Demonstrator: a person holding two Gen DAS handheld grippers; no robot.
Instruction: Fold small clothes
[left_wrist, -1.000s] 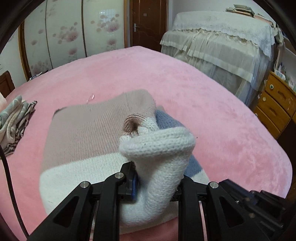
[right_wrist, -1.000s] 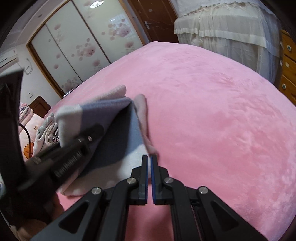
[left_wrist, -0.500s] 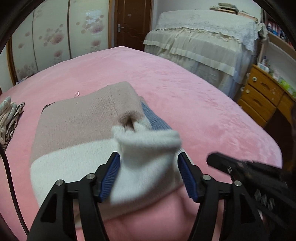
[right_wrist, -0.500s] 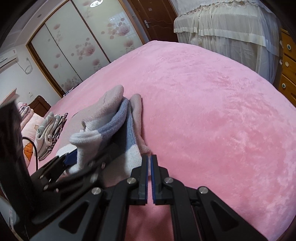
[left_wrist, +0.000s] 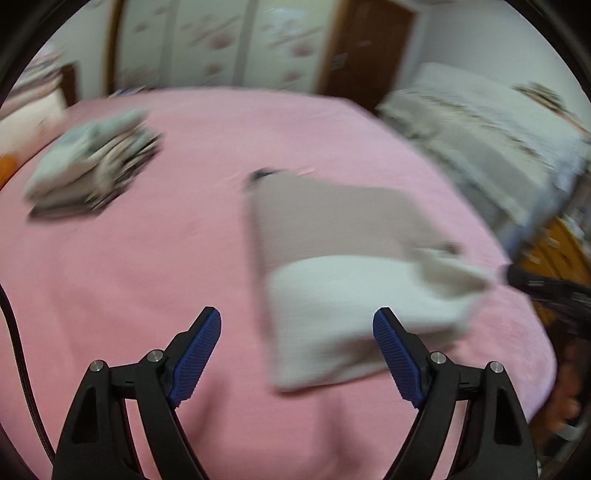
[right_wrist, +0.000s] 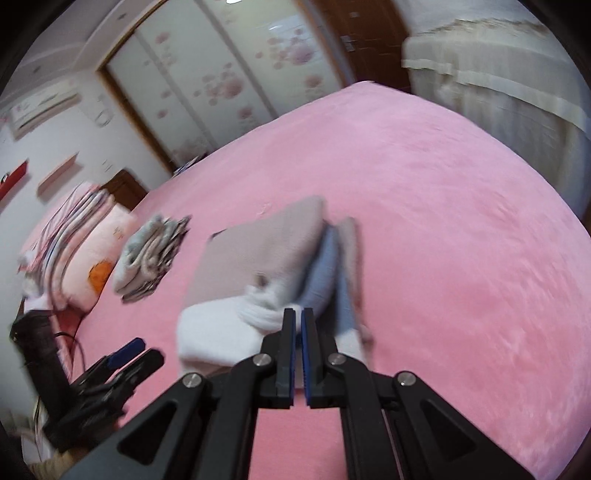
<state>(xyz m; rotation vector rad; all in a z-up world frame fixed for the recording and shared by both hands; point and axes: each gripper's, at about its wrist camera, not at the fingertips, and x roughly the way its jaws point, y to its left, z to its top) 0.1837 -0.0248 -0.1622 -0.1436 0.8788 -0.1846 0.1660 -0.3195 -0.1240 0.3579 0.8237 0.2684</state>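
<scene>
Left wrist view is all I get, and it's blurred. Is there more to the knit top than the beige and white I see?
Observer: Yes. The right wrist view shows a blue-grey layer tucked along the far side of the knit top.
Operator: Is the right gripper holding anything?
Observer: No. The right gripper has nothing between its jaws; they are just starting to open, near the white cuff.
Operator: What's beyond the folded stack?
Observer: Past the folded stack lies striped bedding by the bed's head.
</scene>
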